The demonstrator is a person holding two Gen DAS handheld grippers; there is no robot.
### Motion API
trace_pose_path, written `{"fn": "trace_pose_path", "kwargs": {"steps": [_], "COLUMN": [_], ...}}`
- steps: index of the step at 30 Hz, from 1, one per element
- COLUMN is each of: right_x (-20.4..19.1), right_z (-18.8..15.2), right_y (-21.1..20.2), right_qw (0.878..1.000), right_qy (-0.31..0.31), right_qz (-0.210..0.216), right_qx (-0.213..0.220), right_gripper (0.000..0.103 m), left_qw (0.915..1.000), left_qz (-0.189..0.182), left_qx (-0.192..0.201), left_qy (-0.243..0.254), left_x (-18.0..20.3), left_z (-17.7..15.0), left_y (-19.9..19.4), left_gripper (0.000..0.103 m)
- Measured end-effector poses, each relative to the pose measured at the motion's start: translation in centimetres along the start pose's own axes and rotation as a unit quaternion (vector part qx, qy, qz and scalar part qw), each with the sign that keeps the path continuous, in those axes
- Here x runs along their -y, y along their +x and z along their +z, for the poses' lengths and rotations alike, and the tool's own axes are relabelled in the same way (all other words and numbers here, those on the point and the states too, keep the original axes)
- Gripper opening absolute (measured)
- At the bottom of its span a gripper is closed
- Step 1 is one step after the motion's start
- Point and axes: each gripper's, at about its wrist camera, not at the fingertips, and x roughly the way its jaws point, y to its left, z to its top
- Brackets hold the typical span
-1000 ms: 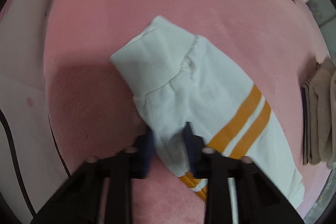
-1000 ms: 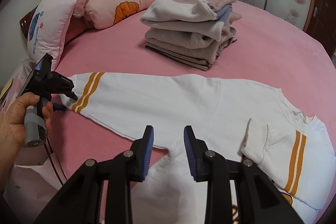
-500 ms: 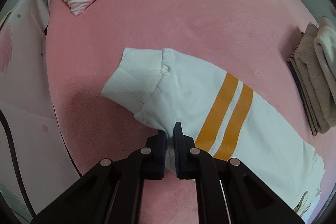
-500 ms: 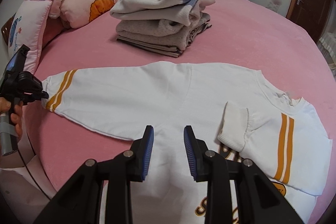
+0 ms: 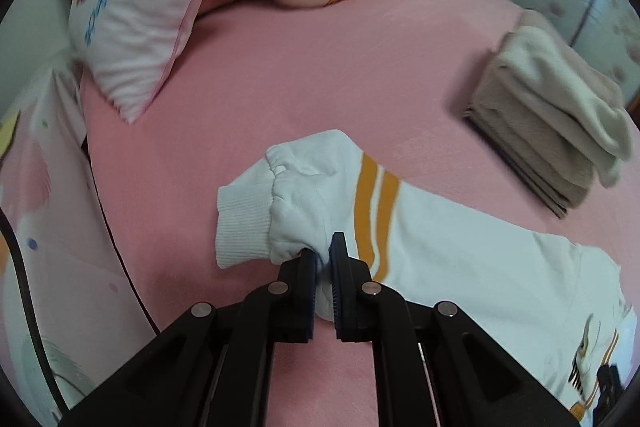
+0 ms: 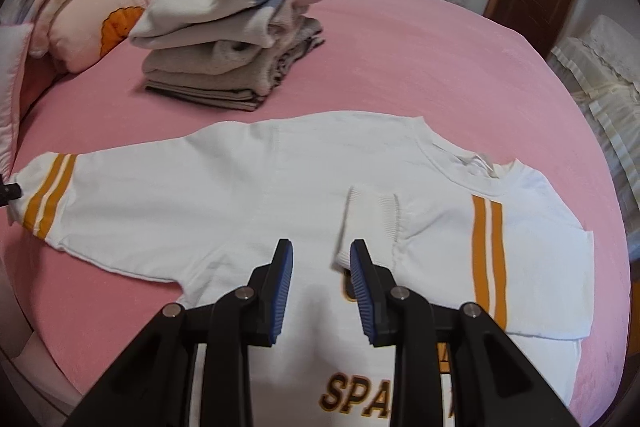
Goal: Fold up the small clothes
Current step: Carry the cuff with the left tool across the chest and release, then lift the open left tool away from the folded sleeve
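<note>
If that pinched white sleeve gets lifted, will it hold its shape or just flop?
Probably flop: the sleeve already bunches and creases where the left gripper pinches it near the ribbed cuff. It looks like soft knit, so likely light. The rest of the sweatshirt lies flat on the bed and would probably drag along behind.

From the right wrist view, bare pink bed [image 6: 420,67] lies open from 12 to 2 o'clock. A stack of folded clothes [image 6: 224,55] blocks 11 o'clock, just beyond the white sweatshirt [image 6: 248,195]. Pillows [image 6: 120,11] crowd 10 o'clock. In the left wrist view, a pillow [image 5: 136,11] stands at 10 o'clock; open bed between.
</note>
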Motion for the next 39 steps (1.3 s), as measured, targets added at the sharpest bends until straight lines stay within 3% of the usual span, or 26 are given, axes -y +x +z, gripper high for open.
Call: {"fn": "trace_pose_path", "kwargs": {"steps": [8,16,21,26,29,32,35,39], "right_x": [2.6,7.1,11.6,16.0,18.6,20.4,21.5,21.6], "right_z": [-0.5,-2.1,-3.8,-6.1,-7.6,-8.5,-9.1,-8.7], "right_y": [-0.2,-1.6,-2.6,-2.2,-1.1,-0.4,-0.2,-0.1], "right_qw": [1.0,0.999,0.996,0.994,0.993,0.993,0.992,0.991], "right_qy": [0.027,0.052,0.082,0.105,0.116,0.121,0.127,0.125], "right_qz": [-0.004,-0.012,-0.001,-0.005,-0.006,-0.008,0.002,0.035], "right_qx": [-0.001,0.01,0.029,0.03,0.013,0.004,0.005,0.012], "right_gripper": [0.03,0.03,0.03,0.03,0.03,0.03,0.03,0.03], "left_qw": [0.9907,0.9583,0.9394,0.9219,0.9116,0.9052,0.8977,0.8836], "left_qz": [-0.069,-0.184,-0.255,-0.308,-0.309,-0.297,-0.301,-0.342], "left_qx": [0.078,0.119,0.101,0.047,0.003,-0.01,-0.005,-0.02], "left_qy": [0.088,0.183,0.206,0.23,0.271,0.304,0.322,0.319], "left_x": [6.6,15.8,21.3,26.9,29.7,30.6,30.4,28.8], "left_z": [-1.8,-7.5,-11.6,-16.8,-20.2,-22.8,-24.0,-24.1], "left_y": [-8.0,-15.6,-16.0,-12.6,-9.7,-7.8,-7.1,-7.0], "left_gripper": [0.004,0.004,0.004,0.004,0.005,0.007,0.024,0.055]}}
